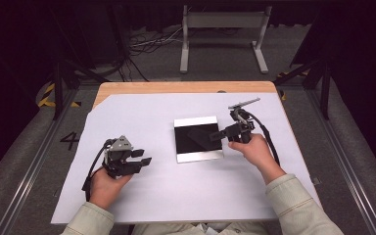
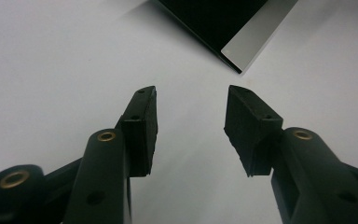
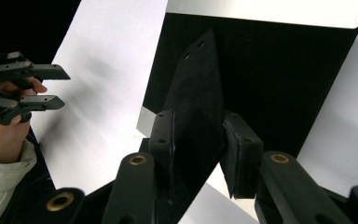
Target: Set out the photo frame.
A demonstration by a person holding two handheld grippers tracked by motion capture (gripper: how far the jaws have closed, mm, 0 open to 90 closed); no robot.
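High view: black tray (image 1: 196, 138) w/ silver rims lies mid-desk (image 1: 142, 191) on a white sheet (image 1: 142, 112). Right tool (image 1: 217, 136) reaches over its right edge from the right side; left tool (image 1: 146, 157) rests well apart, lower left.

Left gripper view: left tool (image 2: 191, 100) spread, nothing between; tray corner (image 2: 235, 51) ahead & to the right.

Right gripper view: right tool (image 3: 193, 133) straddles a thin dark flap (image 3: 196, 88) standing on edge, long axis running away over the tray; pads near, can't tell if pinching. Nothing blocks it.

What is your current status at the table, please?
Right gripper shut on black sheet above black tray. Left gripper open, idle. Nothing in the way.
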